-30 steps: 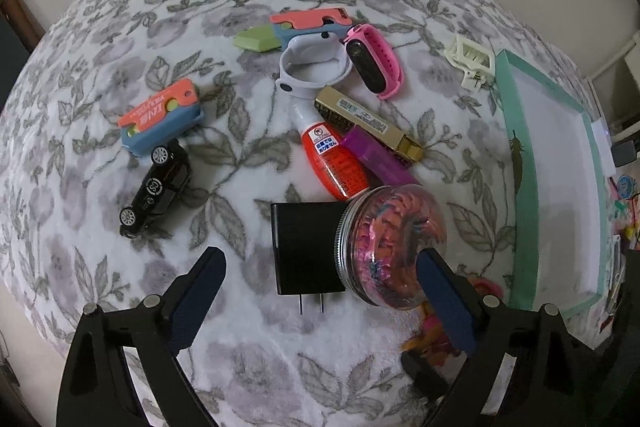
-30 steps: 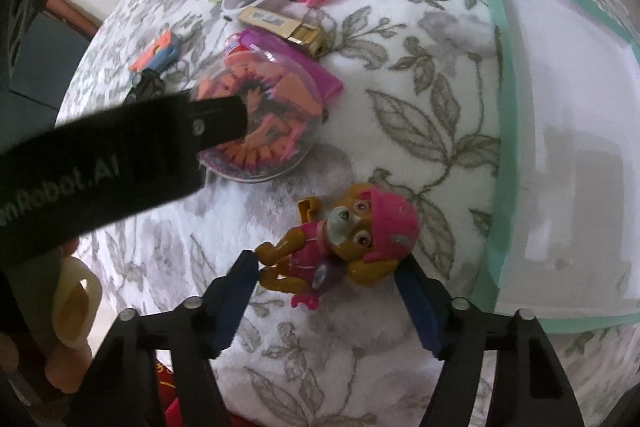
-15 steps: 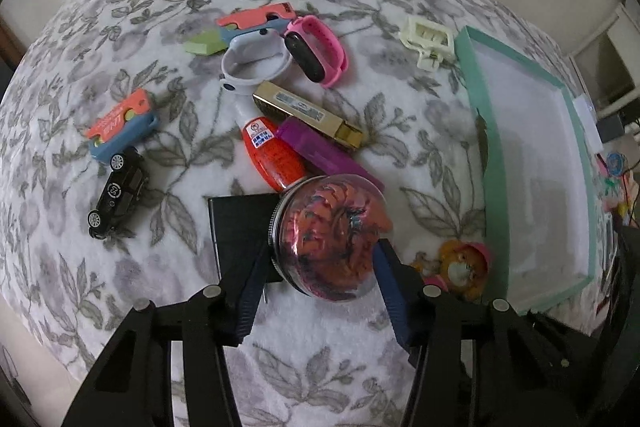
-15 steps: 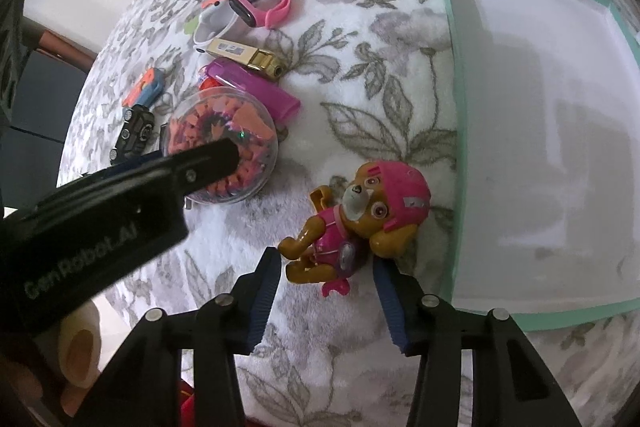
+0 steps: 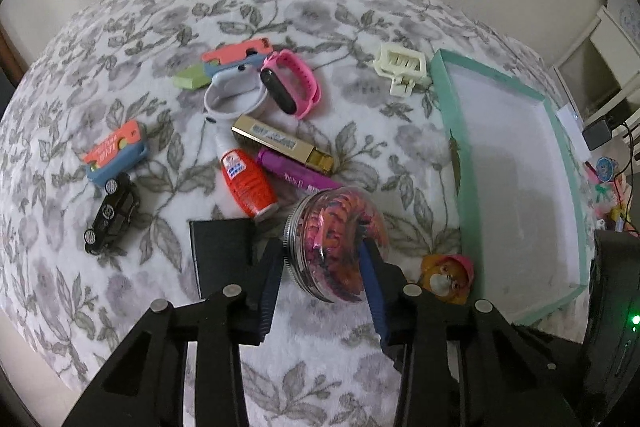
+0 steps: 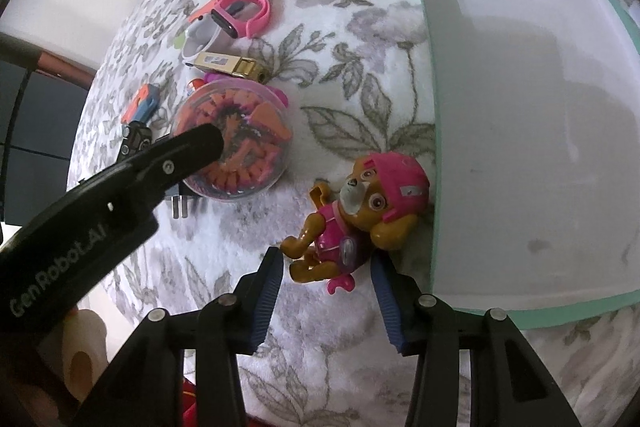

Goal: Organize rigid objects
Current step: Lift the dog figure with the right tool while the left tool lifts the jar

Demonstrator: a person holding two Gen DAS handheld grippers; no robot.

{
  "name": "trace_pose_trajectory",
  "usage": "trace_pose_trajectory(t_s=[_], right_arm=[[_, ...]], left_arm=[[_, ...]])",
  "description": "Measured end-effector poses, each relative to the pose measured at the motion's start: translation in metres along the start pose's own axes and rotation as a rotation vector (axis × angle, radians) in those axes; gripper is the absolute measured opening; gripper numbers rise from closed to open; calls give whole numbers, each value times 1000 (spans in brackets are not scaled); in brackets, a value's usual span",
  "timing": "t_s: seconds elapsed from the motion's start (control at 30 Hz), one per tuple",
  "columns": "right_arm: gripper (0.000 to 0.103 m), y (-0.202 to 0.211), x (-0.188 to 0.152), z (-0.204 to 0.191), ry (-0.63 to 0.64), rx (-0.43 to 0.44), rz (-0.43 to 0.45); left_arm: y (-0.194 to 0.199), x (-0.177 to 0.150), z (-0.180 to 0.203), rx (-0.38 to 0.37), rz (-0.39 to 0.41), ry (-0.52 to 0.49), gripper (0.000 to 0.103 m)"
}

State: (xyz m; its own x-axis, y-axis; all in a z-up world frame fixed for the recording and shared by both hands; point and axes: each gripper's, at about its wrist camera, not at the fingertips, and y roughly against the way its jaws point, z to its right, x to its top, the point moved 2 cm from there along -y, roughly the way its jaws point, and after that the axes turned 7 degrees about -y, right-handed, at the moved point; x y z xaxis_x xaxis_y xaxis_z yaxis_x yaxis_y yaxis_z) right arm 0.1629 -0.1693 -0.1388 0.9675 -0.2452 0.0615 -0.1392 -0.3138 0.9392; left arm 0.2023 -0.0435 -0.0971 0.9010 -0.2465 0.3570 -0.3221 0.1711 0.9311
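2 grips at once, so 2 slip risks: the round clear jar [image 5: 335, 242] is smooth and domed, so it may squirt out of the left gripper [image 5: 320, 283], whose jaws are clamped on its sides w/ pads near the rim. The right gripper [image 6: 326, 291] straddles the pup figure [image 6: 360, 215] beside the green tray [image 6: 434, 147]; contact unclear, can't tell if it's gripped. Both tilt down, low over the floral blanket [image 5: 360, 11].

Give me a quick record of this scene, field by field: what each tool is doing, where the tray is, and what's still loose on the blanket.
left tool: shut on clear jar of coloured bands
right tool: fingers either side of toy pup, contact unclear
tray: teal rim, nothing in it, right of the pup
loose items: pink watch, gold bar, orange bottle, black toy car, cream clip
surface: floral blanket
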Motion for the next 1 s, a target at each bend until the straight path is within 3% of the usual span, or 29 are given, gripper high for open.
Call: trace_pose_trajectory(t_s=[0.17, 0.33, 0.5, 0.6, 0.8, 0.9, 1.0], right_arm=[[49, -1, 0, 1, -11, 11, -3], [48, -1, 1, 2, -16, 19, -6], [47, -3, 2, 0, -19, 20, -7], [47, -2, 2, 1, -19, 20, -8], [46, -1, 0, -1, -10, 13, -5], [46, 0, -1, -3, 3, -3, 2], [42, 4, -1, -4, 9, -16, 20]], left_arm=[[-2, 3, 6, -19, 27, -6, 41], [5, 1, 6, -161, 71, 37, 41], [-4, 1, 7, -94, 27, 28, 41], [-9, -2, -3, -102, 10, 85, 41], [-22, -6, -15, -129, -21, 140, 50], [-25, -4, -17, -102, -30, 152, 63], [-26, -1, -21, -107, -34, 174, 66]])
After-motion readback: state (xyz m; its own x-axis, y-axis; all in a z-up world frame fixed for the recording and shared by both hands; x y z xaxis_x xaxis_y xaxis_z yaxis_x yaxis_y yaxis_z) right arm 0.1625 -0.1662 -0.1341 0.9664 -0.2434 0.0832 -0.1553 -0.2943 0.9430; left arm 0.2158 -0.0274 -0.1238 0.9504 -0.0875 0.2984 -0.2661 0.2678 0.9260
